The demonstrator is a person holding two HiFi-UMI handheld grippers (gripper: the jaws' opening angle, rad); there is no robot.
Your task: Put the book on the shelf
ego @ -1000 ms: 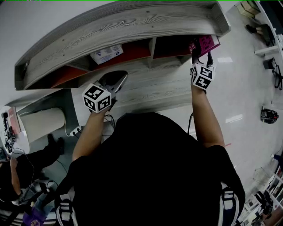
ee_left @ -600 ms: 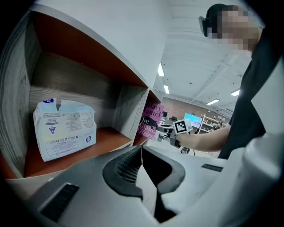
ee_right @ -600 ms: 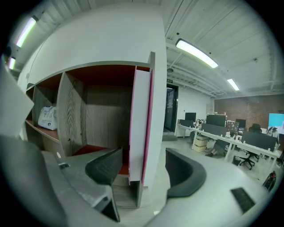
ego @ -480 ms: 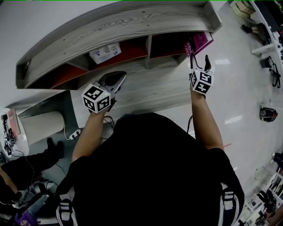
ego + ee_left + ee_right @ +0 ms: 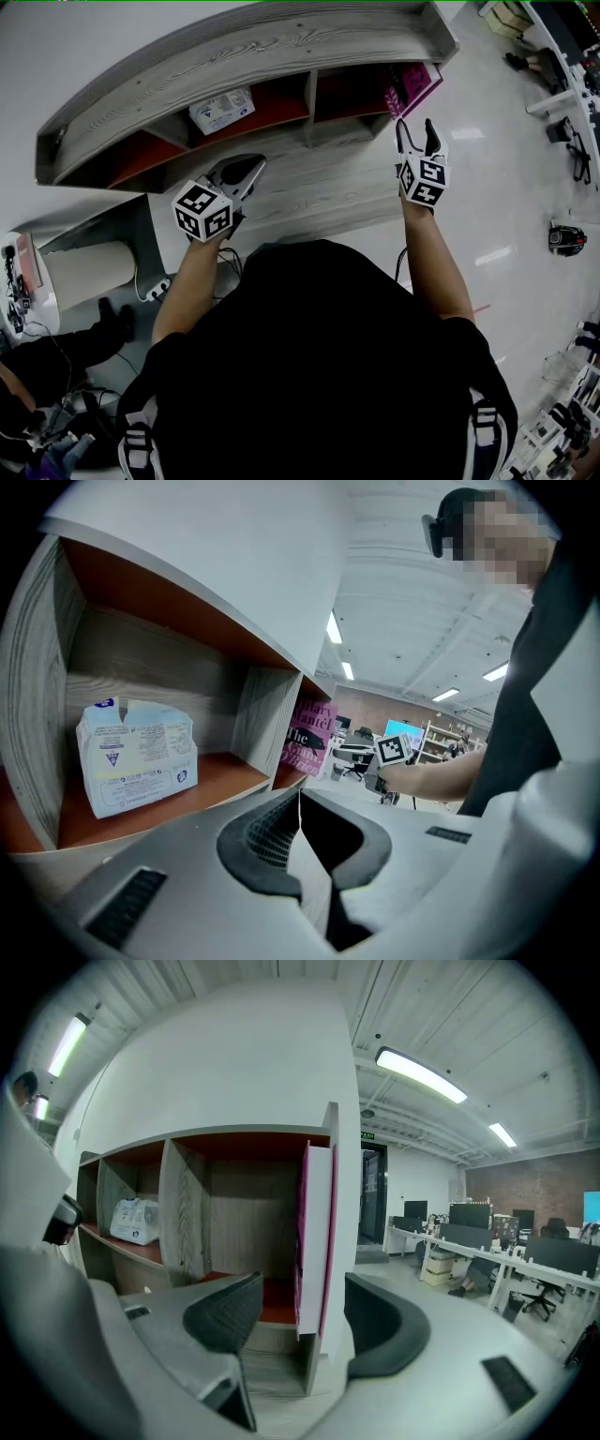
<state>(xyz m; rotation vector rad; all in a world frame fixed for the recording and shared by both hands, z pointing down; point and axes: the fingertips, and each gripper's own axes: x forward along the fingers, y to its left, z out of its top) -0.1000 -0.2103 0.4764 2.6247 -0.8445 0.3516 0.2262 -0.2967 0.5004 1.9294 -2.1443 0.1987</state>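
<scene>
Placing looks done. The magenta-covered book stands upright at the right end of the grey wood-grain shelf, in the right-hand compartment with the red-orange lining.

Your right gripper sits just on the near side of it. Its jaws are apart and have just been closing a little. The book lines up between them in the right gripper view, but neither pad is on it, so I read it as released.

Your left gripper hovers in front of the middle compartment, jaws together and empty, clear of the white printed box.

Next: back the right gripper straight toward you. Any sideways drift and a jaw could clip the book's near edge and tip it.
</scene>
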